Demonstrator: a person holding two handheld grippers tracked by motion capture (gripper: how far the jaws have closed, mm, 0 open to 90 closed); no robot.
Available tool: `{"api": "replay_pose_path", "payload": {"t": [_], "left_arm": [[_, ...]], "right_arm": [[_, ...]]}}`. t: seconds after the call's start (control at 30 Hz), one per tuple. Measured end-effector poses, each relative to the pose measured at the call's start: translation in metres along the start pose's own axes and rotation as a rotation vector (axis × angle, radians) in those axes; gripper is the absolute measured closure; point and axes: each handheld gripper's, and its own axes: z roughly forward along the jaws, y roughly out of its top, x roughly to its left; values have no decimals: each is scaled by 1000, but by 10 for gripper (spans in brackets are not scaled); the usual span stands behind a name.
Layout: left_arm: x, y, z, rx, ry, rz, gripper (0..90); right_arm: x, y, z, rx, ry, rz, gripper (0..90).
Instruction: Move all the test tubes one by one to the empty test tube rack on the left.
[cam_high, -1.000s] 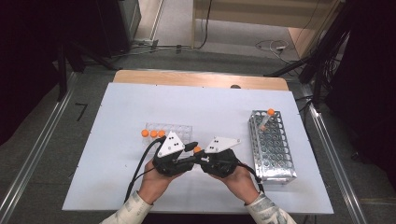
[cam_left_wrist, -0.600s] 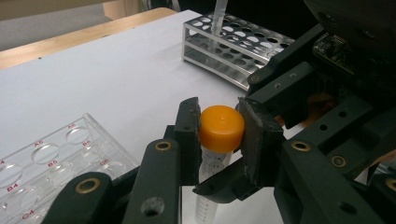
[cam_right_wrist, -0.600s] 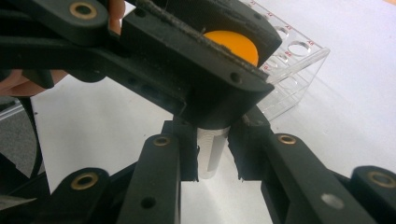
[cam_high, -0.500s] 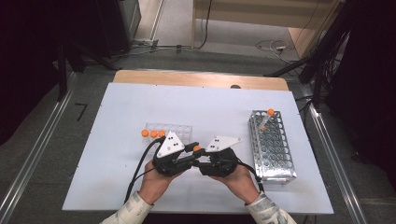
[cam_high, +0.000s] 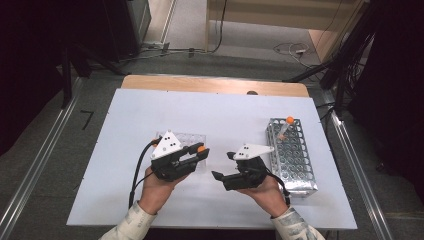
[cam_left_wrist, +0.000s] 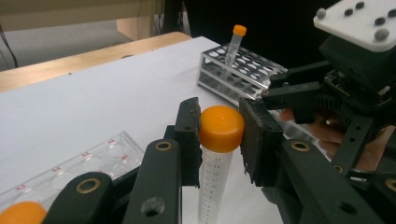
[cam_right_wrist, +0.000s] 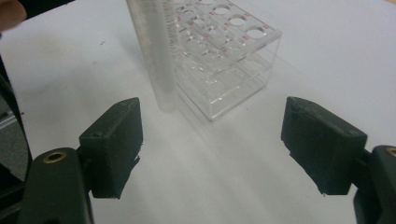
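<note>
My left gripper (cam_high: 200, 153) is shut on the orange cap (cam_left_wrist: 222, 127) of a clear graduated tube (cam_left_wrist: 212, 184), which hangs upright just above the table. My right gripper (cam_high: 223, 166) is a short way to its right. Its jaws have just been opening, and they now stand wide open (cam_right_wrist: 210, 149) with nothing between them. In the right gripper view the tube's clear body (cam_right_wrist: 156, 60) hangs beyond the jaws, in front of a clear plastic rack (cam_right_wrist: 224, 60). That rack (cam_high: 189, 141) lies on the table, partly hidden behind the left gripper.
A metal tube rack (cam_high: 292, 156) stands at the right of the white table (cam_high: 225, 115), holding one orange-capped tube (cam_high: 286, 126) at its far end. Another orange cap (cam_left_wrist: 21, 214) shows beside the clear rack. A wooden strip (cam_high: 215, 85) runs along the far edge.
The two grippers were close together around the tube. The right jaws have opened and let it go. The left hand has moved left and up with the tube, so the grippers stand apart.
</note>
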Motion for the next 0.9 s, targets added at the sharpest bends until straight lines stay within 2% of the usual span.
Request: {"api": "replay_pose_path", "payload": {"t": [0.33, 0.63, 0.9], "left_arm": [[14, 5, -6, -19, 46, -13, 705], [35, 9, -16, -58, 126, -27, 705], [43, 8, -14, -48, 183, -8, 705]], "right_arm": [[-5, -2, -1, 5, -19, 8, 194], [-5, -3, 0, 7, -30, 11, 194], [-6, -4, 1, 7, -35, 16, 194]]}}
